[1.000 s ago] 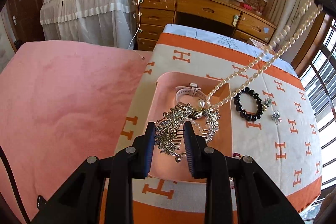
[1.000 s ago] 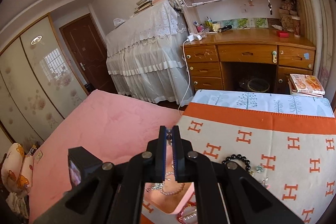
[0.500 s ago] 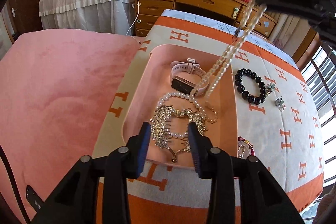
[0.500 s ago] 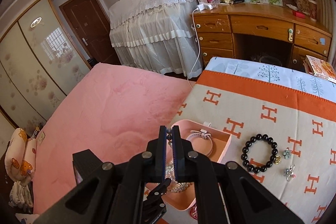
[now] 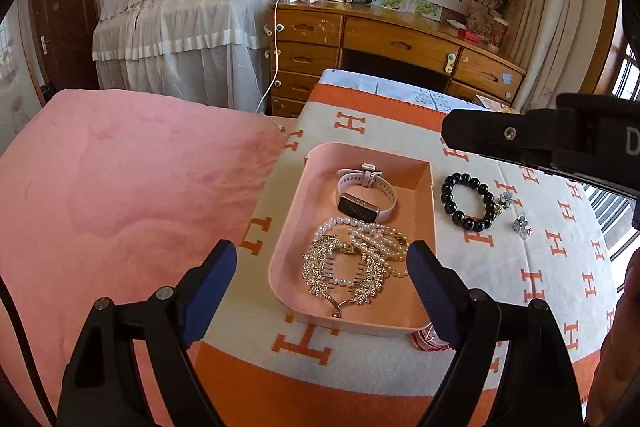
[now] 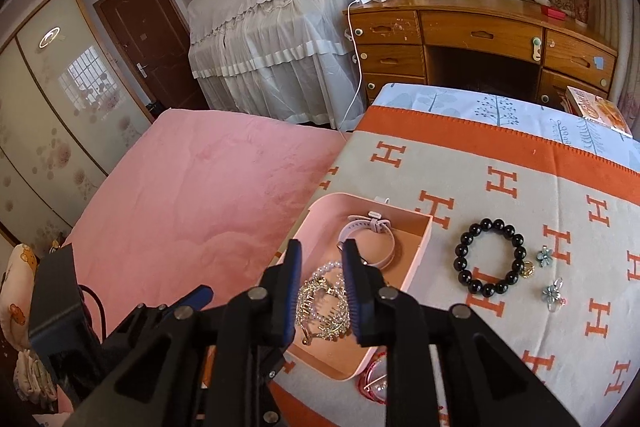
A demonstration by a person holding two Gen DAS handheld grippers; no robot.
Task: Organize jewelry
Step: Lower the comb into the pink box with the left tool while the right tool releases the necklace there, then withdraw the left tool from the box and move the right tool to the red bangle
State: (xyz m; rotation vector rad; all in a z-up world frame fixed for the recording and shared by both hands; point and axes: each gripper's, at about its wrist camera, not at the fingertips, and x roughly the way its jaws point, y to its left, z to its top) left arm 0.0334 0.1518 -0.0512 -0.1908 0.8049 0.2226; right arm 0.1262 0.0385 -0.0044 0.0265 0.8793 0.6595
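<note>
A pink tray (image 5: 280,255) sits on the orange-and-cream blanket. In it lie a pink watch (image 5: 366,199), a pearl necklace (image 5: 374,233) and a gold hair comb (image 5: 344,273). My left gripper (image 5: 322,255) hovers at the tray's near end over the comb, its jaws opening wide with nothing gripped. My right gripper (image 6: 322,251) hangs above the tray (image 6: 420,251); its jaws are opening and nothing is pressed between them, with the pearl necklace (image 6: 326,271) and comb (image 6: 324,307) below. A black bead bracelet (image 6: 490,257) and two flower earrings (image 6: 544,255) lie on the blanket right of the tray.
A small round red-rimmed item (image 6: 376,383) lies by the tray's near right corner. A pink bedspread (image 5: 120,207) spreads to the left. A wooden desk (image 5: 400,43) and a lace-covered piece of furniture (image 5: 188,23) stand beyond the bed.
The pearl necklace that hung from my right gripper now lies in the tray, and that gripper has sunk and parted its jaws. My left gripper let go of the comb, widened and drew back.
</note>
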